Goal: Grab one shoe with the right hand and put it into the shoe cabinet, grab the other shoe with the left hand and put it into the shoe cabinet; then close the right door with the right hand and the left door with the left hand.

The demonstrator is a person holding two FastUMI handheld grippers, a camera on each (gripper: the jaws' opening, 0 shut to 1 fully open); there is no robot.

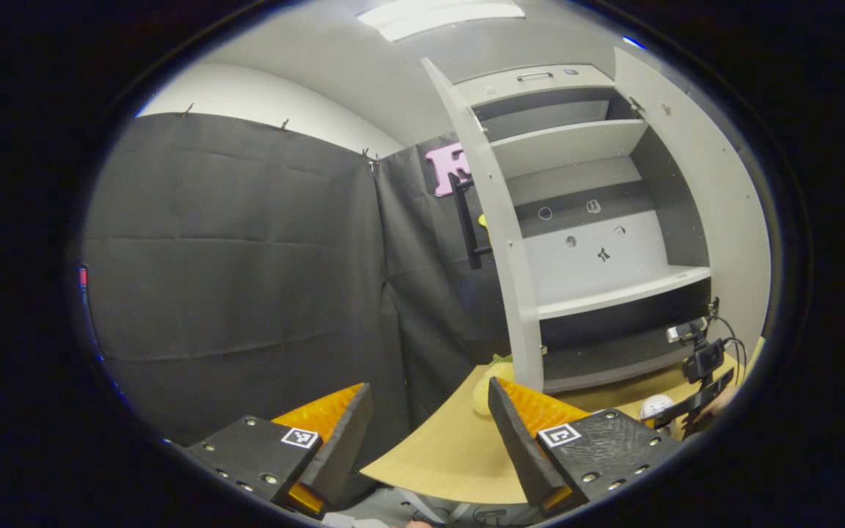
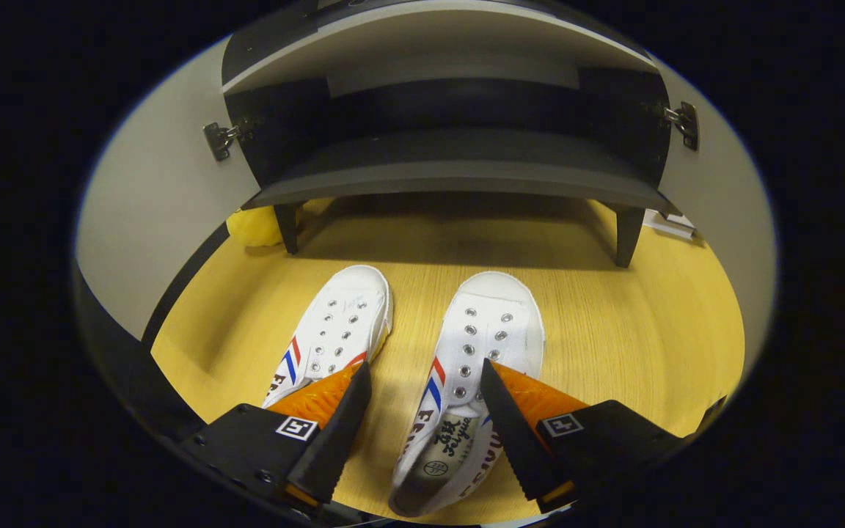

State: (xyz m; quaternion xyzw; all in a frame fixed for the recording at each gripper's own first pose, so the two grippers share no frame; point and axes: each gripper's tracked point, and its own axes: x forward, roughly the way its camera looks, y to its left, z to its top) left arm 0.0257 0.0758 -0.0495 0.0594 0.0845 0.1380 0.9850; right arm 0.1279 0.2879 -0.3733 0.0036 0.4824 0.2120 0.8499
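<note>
On the wooden table point(image 2: 613, 323), just in front of the shoe cabinet point(image 2: 459, 180), we find two white shoes lying side by side, toes toward the cabinet. That heading suits the job: each can go forward onto the low shelf without turning.

Our right gripper point(image 2: 422, 411) hangs over the right shoe point(image 2: 477, 352), fingers spread wide, nothing between them. The shoe's opening sits in the gap, one finger at either side of the tongue, so we judge this the approach to the first grab. Whether a finger touches the canvas yet, we cannot tell. The left shoe point(image 2: 342, 323) lies just beside, partly behind our inner finger; a careless close could catch it.

Both doors stand swung out, right door point(image 2: 723, 220) and left door point(image 2: 144, 220), hinges showing, which leaves the dark bottom shelf free for entry.

Our left gripper point(image 1: 430, 433) waits high and off to the side, also wide and empty, aimed at the booth wall. From there we see the open cabinet with bare shelves, the left door's black handle point(image 1: 470, 220), and, low at the table's edge, the other gripper point(image 1: 697, 367) at work. Holding back keeps it out of the right hand's path.

Neither shoe is stowed; the task is at its start.
</note>
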